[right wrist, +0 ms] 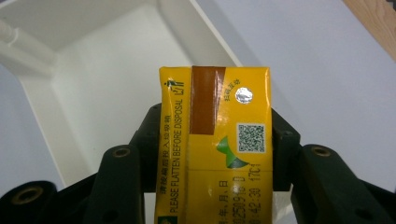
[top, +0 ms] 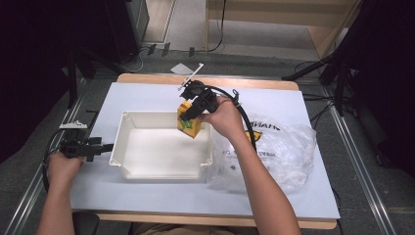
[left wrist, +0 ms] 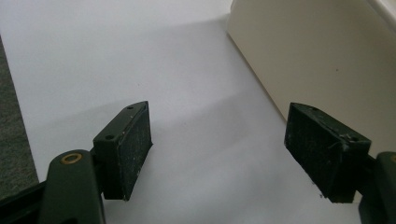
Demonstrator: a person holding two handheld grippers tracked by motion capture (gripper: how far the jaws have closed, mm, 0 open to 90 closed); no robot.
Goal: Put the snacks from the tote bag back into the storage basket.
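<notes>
A: Nearest in, the person's left hand (top: 62,164) rests at the near left of the table (top: 147,196), left gripper (top: 100,147) just beside the white tray's (top: 161,170) left wall, jaws wide with nothing between them.

B: And the right gripper (top: 192,111) has the yellow drink carton (top: 189,123) clamped by its sides, hanging over the tray's far right corner.

A: A clear plastic bag (top: 284,152) lies right of the tray, touching its near right corner.

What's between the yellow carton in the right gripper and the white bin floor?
Nothing visible. The right gripper holds the yellow carton over the white bin, near its far right corner; the bin floor below is bare. The left gripper sits open outside the bin's left wall.
</notes>
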